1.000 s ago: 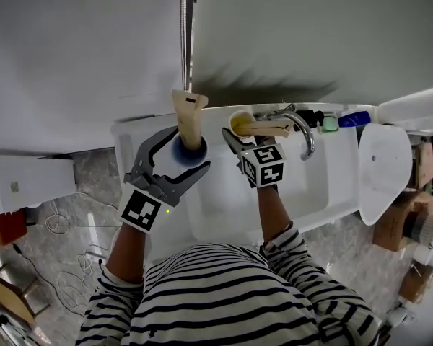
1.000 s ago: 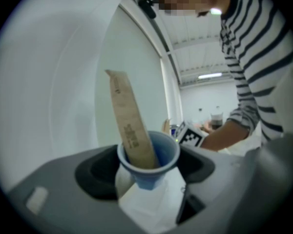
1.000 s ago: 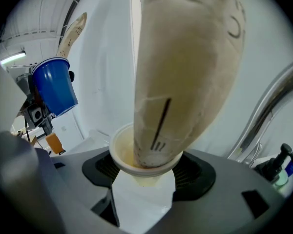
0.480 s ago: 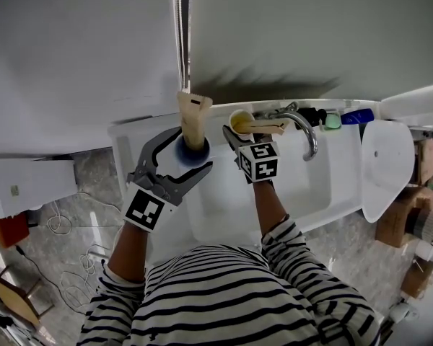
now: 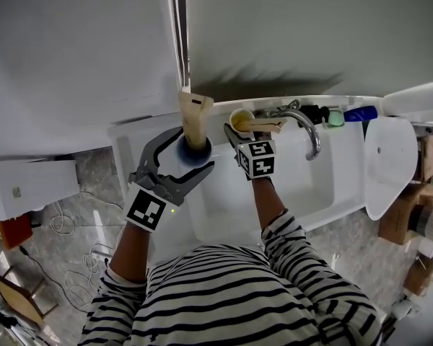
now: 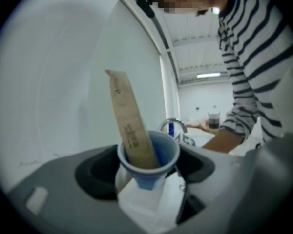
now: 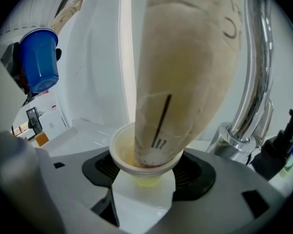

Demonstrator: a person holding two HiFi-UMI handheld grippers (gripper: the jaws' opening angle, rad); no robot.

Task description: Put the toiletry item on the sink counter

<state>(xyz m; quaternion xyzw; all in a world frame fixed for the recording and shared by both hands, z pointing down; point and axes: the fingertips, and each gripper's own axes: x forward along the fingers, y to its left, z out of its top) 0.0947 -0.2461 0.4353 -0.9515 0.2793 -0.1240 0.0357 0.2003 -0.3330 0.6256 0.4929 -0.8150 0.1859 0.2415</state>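
Head view: right gripper (image 5: 239, 134) clenched on yellow cup (image 5: 240, 122) with tan tube (image 5: 265, 127), near bench (image 5: 133, 139) back edge beside faucet (image 5: 308, 135); left gripper (image 5: 191, 150) grasping blue cup (image 5: 199, 157); likely set-down step, next needing a level base clear of faucet, then release.

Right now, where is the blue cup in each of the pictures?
Head view: the blue cup is left of the middle, with a tan tube sticking out.
Left gripper view: bottom middle, very close.
Right gripper view: upper left, up in the air.
Shared landmark: the shiny tap.
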